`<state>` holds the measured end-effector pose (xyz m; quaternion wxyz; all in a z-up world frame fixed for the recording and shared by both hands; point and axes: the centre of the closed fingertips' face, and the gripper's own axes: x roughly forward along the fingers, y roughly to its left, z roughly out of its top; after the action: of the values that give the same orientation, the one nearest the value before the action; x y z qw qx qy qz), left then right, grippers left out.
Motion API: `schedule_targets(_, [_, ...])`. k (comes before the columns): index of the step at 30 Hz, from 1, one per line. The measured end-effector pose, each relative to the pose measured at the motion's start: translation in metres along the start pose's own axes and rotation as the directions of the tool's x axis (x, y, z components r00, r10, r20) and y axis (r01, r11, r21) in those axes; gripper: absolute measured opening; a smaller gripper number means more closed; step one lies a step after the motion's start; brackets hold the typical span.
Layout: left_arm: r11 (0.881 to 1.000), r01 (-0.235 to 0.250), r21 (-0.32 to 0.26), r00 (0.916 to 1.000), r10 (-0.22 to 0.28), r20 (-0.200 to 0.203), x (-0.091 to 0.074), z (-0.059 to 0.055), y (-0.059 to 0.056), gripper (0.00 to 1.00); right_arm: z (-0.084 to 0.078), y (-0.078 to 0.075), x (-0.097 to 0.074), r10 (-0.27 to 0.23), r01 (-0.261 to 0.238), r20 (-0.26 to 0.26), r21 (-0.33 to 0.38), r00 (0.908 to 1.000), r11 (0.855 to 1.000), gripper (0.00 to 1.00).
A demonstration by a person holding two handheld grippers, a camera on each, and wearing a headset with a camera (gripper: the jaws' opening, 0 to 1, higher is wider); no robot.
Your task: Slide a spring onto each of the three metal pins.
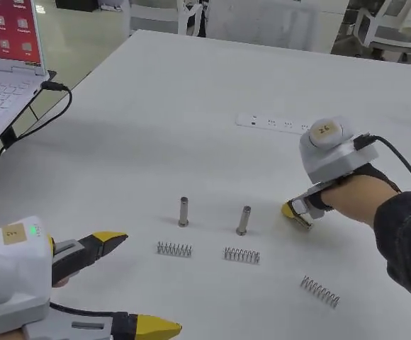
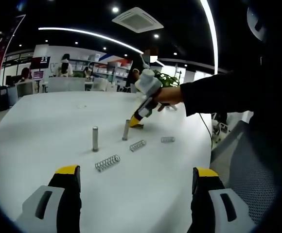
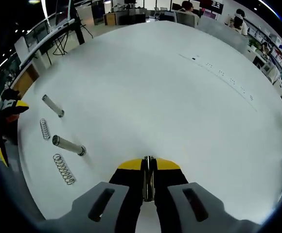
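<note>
The left claw [image 1: 136, 283] sat in the lower left of the head view, its yellow-tipped jaws spread wide above the white worktop [image 1: 191, 127]. In the left gripper view that claw [image 2: 137, 171] showed the same wide gap at the bottom of the frame.

The right claw [image 1: 297, 214] was at centre right of the head view, held in a hand [image 1: 354, 195] and tipped down onto the worktop. In the right gripper view the right claw [image 3: 149, 165] was narrowed onto a thin metal pin [image 3: 148, 180] clamped between its jaws.

Two more pins stood upright near the middle of the head view, the left pin [image 1: 183, 211] and the middle pin [image 1: 244, 220] a little apart. Three springs lay flat on the worktop below them: the first spring [image 1: 174, 249] under the left pin, the second spring [image 1: 241, 255] under the middle pin, and the third spring [image 1: 319, 291] off at lower right.

A power strip [image 1: 273, 123] lay above the right claw, and a laptop [image 1: 0, 71] sat at upper left.
</note>
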<state>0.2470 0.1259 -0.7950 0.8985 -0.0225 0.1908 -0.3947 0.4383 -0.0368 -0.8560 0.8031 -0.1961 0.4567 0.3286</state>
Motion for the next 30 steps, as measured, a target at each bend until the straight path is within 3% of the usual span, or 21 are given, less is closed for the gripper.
schedule_targets(8, [1.0,0.006,0.01,0.9999,-0.006,0.009,0.001,0.004,-0.002,0.92,-0.002,0.0,-0.002,-0.022,0.021,0.031,0.034,0.9993,0.999,0.04])
schedule_targets(12, [1.0,0.01,0.021,0.9999,-0.01,0.013,-0.001,0.008,-0.004,0.92,-0.003,0.0,-0.004,-0.02,0.016,0.057,0.084,0.9982,0.996,0.05])
schedule_targets(30, [0.999,0.013,0.048,0.9994,-0.015,0.032,-0.005,0.016,-0.01,0.92,-0.001,0.013,-0.043,-0.038,0.029,0.148,0.058,0.9883,0.998,0.05])
